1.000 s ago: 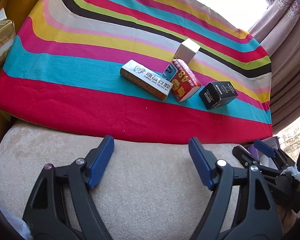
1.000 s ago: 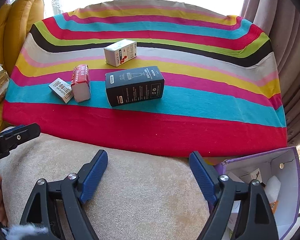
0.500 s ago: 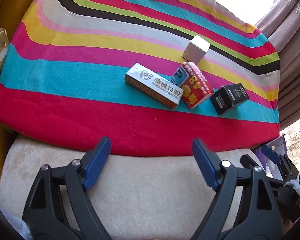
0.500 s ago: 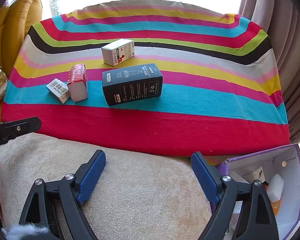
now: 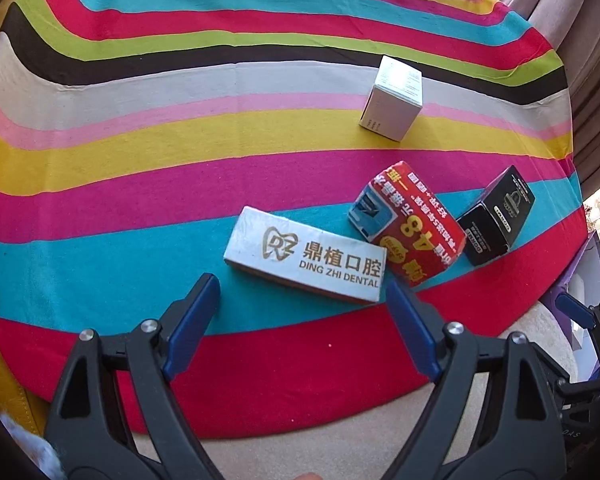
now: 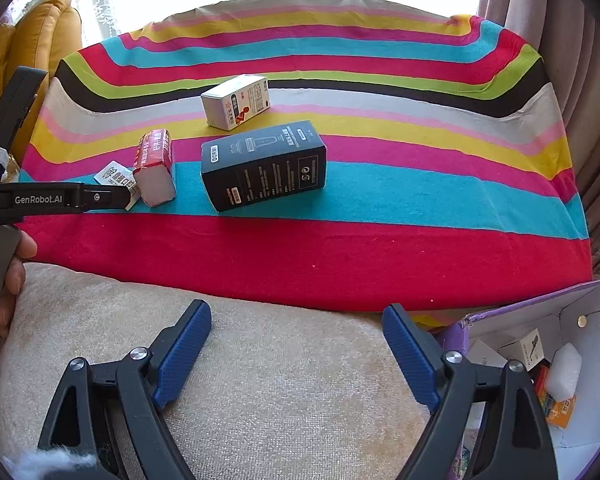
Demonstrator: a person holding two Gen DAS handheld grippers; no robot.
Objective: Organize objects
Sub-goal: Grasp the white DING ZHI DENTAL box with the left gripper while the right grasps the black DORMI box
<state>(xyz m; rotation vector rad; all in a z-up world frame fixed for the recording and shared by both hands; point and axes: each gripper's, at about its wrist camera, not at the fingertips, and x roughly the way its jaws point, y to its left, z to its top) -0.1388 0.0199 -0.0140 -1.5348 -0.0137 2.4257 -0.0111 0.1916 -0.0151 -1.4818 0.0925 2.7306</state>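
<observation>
Left tool [image 5: 298, 300] hangs just short of the silver dental box [image 5: 306, 256], jaws opening, nothing between the pads yet; the box's near long edge sits just beyond the fingertips. Right tool [image 6: 296, 338] is released and empty, jaws wide, over the beige cushion [image 6: 280, 380], well back from the boxes.

Four cartons lie on the striped cloth [image 5: 140, 160]: the dental box on the cyan band, the red box [image 5: 410, 222] touching or nearly touching its far end, the black box [image 6: 264, 166] just beside that, the white box [image 6: 236, 101] further back on the pale stripes. An open purple box [image 6: 540, 308] at lower right of the right view already holds small packs, likely the drop-off.

Handling guess: thin printed cardboard, light, stiff on the edges but crushable on the broad faces. The dental box looks glossy, may slip. Best hold is probably across its short width, pads on the two long side walls near the middle, light squeeze. The soft cloth may give under a downward push. The red box crowds one end, so it could get nudged.
</observation>
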